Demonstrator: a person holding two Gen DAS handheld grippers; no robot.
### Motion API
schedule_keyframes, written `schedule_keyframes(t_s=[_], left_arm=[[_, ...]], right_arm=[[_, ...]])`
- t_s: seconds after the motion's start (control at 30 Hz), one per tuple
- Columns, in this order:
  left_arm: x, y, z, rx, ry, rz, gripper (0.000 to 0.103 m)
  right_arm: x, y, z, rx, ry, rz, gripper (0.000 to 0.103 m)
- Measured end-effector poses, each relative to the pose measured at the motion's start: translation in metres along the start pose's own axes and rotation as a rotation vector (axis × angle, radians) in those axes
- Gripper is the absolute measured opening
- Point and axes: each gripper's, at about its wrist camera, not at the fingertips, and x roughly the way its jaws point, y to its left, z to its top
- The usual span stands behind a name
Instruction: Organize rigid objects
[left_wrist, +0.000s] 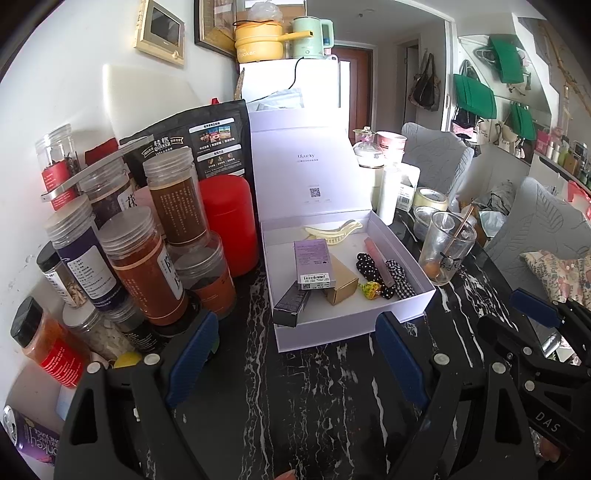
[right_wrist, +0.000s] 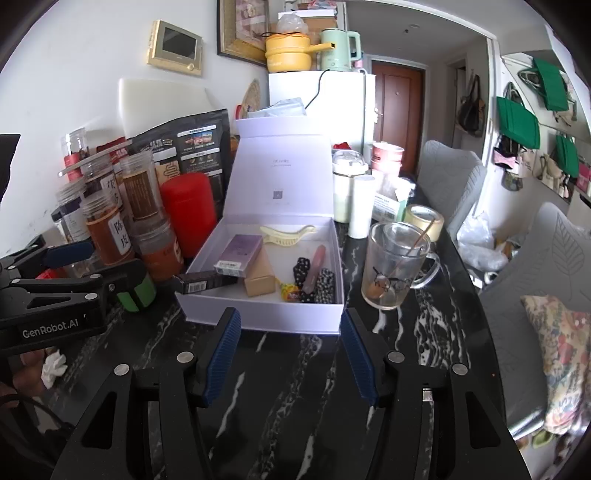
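Note:
A white gift box stands with its lid up on the black marble table. Inside lie a cream hair claw, a purple carton, a gold carton, a black carton, a pink tube, a wrapped candy and dotted hair ties. My left gripper hovers open and bare before the box's near left corner. My right gripper stands open in front of the box, nothing between its pads.
Spice jars, a red canister and a black oats bag crowd the left. A green cap lies by the left gripper. A glass mug, tape roll and containers stand right; chairs beyond.

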Motion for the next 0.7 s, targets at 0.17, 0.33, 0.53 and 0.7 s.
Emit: schedule_keyframes(t_s=[0.17, 0.33, 0.53, 0.7], left_arm=[[0.0001, -0.0005, -0.0009, 0.004, 0.001, 0.001, 0.088], [-0.0002, 0.0, -0.0016, 0.0, 0.003, -0.002, 0.088], [-0.0006, 0.0004, -0.0019, -0.002, 0.004, 0.0, 0.088], [-0.001, 0.0003, -0.0023, -0.001, 0.004, -0.001, 0.088]], right_arm=[[-0.0007, -0.0003, -0.0002, 0.001, -0.002, -0.001, 0.057], [-0.0017, -0.0012, -0.0005, 0.001, -0.003, -0.003, 0.058], [-0.0026, -0.0032, -0.0022, 0.005, 0.002, -0.007, 0.058], [-0.0025, -0.0047, -0.0031, 0.01, 0.003, -0.007, 0.06]])
